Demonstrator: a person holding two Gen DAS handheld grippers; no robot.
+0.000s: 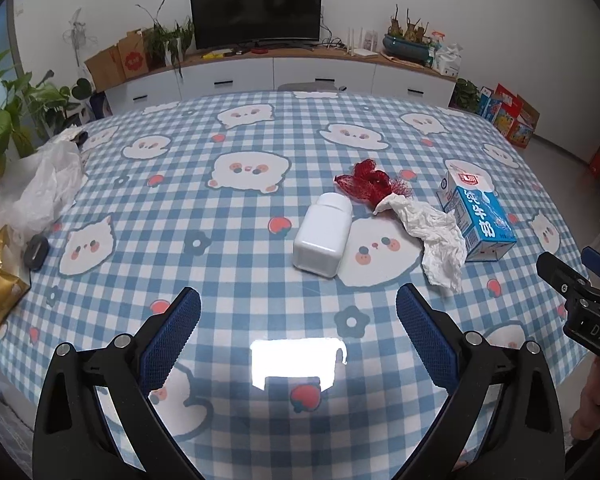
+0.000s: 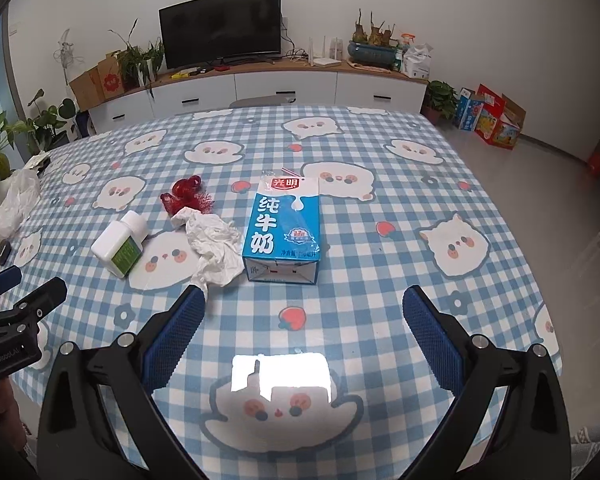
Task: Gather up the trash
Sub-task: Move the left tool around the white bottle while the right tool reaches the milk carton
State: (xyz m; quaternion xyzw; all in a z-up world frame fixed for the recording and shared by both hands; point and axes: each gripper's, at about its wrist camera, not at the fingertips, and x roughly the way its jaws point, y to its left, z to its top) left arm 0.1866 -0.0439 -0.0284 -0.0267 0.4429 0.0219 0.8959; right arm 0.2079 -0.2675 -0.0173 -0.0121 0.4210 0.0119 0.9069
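A blue-checked cartoon tablecloth (image 2: pixel 380 248) covers the table before a white sideboard (image 2: pixel 284 84) with a dark television (image 2: pixel 220 28). Mid-table, the blue-white milk carton (image 2: pixel 282 232) lies flat, long axis near-to-far, top far. Crumpled white tissue (image 2: pixel 216 248) touches its left. Both the left gripper (image 1: pixel 298 320) and right gripper (image 2: pixel 304 320) hover with jaws spread, empty.

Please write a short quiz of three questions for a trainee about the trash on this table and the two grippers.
1. True or false: the left gripper is shut on the white plastic bottle.
2. Which item touches the blue and white milk carton: A the red mesh net, B the crumpled white tissue, C the white plastic bag?
3. Fill in: the bottle lies on its ____.

Key: 1 false, both the left and right gripper are open and empty. 2 B. 3 side.
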